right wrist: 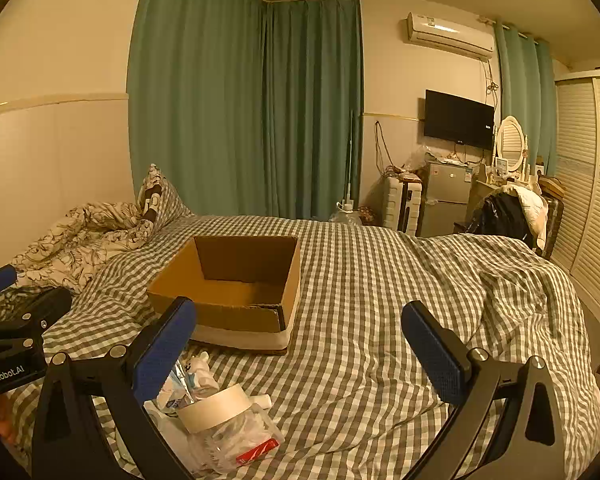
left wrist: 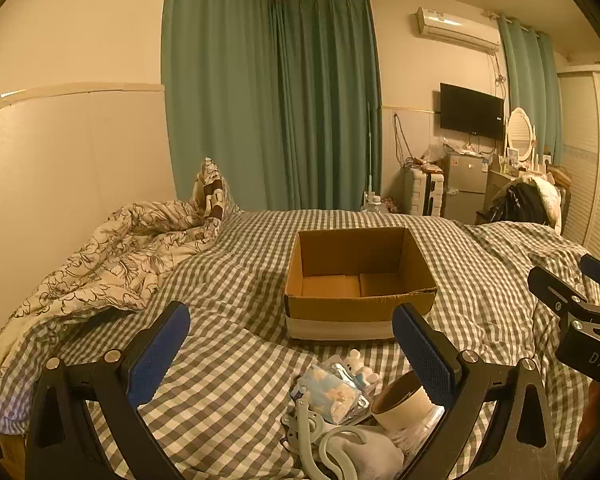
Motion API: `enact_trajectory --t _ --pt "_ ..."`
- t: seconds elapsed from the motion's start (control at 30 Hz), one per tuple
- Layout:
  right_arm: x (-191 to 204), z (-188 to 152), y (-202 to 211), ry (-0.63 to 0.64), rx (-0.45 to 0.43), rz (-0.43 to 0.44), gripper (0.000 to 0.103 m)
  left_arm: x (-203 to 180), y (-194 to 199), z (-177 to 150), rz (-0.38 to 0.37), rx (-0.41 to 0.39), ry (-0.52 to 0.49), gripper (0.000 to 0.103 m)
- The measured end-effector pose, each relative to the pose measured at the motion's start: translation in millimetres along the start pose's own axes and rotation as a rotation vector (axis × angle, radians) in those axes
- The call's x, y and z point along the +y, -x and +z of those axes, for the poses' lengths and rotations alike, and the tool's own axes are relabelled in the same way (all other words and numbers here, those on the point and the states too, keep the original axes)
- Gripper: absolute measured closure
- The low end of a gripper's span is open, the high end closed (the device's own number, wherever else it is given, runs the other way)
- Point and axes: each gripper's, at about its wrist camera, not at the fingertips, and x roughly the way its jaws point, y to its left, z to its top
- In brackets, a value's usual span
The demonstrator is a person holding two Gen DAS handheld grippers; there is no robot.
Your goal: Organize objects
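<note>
Both sets of jaws gape wide, holding nothing; the clutter pile (left wrist: pixel 340 396) sits just below the left gripper (left wrist: pixel 296 348), nearer than the right gripper (right wrist: pixel 300 352); cardboard box (left wrist: pixel 360 276) lies straight ahead.

I see the cardboard box (left wrist: pixel 360 284) on the bed (left wrist: pixel 240 340), mid-frame. Nearer me, before it, a pile: tape roll (left wrist: pixel 404 402) right of the tissue pack (left wrist: pixel 332 394). Crumpled quilt (left wrist: pixel 112 256) lies far left; TV (left wrist: pixel 471 111) behind, right.

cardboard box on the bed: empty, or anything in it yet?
Empty. The cardboard box stands open-topped, bare floor showing in the left wrist view; the pile of items lies outside on the bed.
</note>
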Motion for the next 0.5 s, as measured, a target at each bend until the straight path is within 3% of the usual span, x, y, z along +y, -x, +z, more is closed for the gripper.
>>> enact_trajectory --t 0.5 --pt "4.3 0.0 0.7 0.015 0.001 0.009 0.000 -0.8 -2.4 -2.6 -0.013 0.013 -0.003 0.000"
